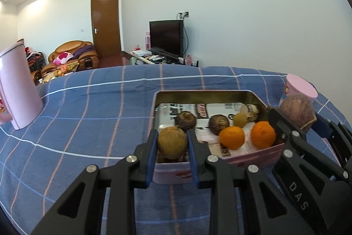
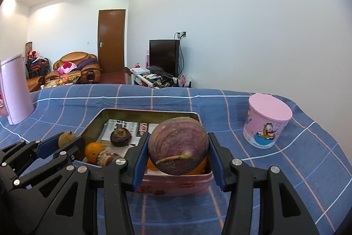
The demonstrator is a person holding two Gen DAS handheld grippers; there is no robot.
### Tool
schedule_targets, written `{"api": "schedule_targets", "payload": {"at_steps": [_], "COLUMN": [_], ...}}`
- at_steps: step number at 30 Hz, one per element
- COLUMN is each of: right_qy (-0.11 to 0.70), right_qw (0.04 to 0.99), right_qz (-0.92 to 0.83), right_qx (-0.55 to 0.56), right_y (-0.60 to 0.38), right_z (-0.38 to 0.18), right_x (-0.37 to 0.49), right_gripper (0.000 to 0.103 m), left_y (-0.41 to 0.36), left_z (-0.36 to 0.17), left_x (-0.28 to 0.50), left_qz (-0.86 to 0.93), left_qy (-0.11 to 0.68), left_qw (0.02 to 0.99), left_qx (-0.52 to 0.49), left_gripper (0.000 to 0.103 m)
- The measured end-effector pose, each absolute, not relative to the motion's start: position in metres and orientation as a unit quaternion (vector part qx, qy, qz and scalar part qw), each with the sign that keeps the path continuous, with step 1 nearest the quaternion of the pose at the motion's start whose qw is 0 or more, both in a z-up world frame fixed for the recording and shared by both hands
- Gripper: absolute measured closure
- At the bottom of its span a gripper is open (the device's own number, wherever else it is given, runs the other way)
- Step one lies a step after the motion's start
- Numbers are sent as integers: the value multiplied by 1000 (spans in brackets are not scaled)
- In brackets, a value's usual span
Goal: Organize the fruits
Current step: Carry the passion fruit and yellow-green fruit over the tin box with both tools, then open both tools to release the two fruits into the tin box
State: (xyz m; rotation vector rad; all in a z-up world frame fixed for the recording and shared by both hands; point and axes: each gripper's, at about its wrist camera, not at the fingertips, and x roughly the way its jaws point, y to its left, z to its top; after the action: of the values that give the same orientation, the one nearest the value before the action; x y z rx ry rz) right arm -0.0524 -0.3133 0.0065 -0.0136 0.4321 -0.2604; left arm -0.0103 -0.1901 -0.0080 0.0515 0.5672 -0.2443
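Two grippers loaded: left gripper (image 1: 172, 142) clamps a brown fruit (image 1: 172, 142); right gripper (image 2: 178, 151) clamps a purple fruit (image 2: 178, 144). Both fruits sit between the pads, above the tin (image 2: 176, 183) just ahead, oranges (image 1: 232, 137) inside

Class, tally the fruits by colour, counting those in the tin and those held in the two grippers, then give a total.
Orange fruits: 2
Dark brown fruits: 2
Tan fruit, held in the left gripper: 1
Yellow-green fruit: 1
Purple fruit, held in the right gripper: 1
Mottled purple-and-cream fruit: 1
Total: 8
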Motion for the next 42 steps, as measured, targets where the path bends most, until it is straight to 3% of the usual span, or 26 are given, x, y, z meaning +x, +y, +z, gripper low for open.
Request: {"api": "schedule_targets", "payload": {"at_steps": [16, 32, 42], "right_qy": [219, 211, 302], "right_qw": [959, 959, 950], "right_qz": [-178, -189, -79], "right_qx": [13, -21, 5], "right_y": [-348, -333, -336], "right_z": [6, 8, -7], "right_x": [-40, 6, 51], "right_gripper": [50, 51, 50], "left_y": [-227, -199, -203], "left_z": [-7, -13, -22], "left_x": [16, 58, 68], "left_qz": [-147, -134, -128], "left_qy": [290, 327, 349], "left_qw": [946, 935, 928], "left_qx": [4, -36, -29], "left_gripper": [75, 75, 76]}}
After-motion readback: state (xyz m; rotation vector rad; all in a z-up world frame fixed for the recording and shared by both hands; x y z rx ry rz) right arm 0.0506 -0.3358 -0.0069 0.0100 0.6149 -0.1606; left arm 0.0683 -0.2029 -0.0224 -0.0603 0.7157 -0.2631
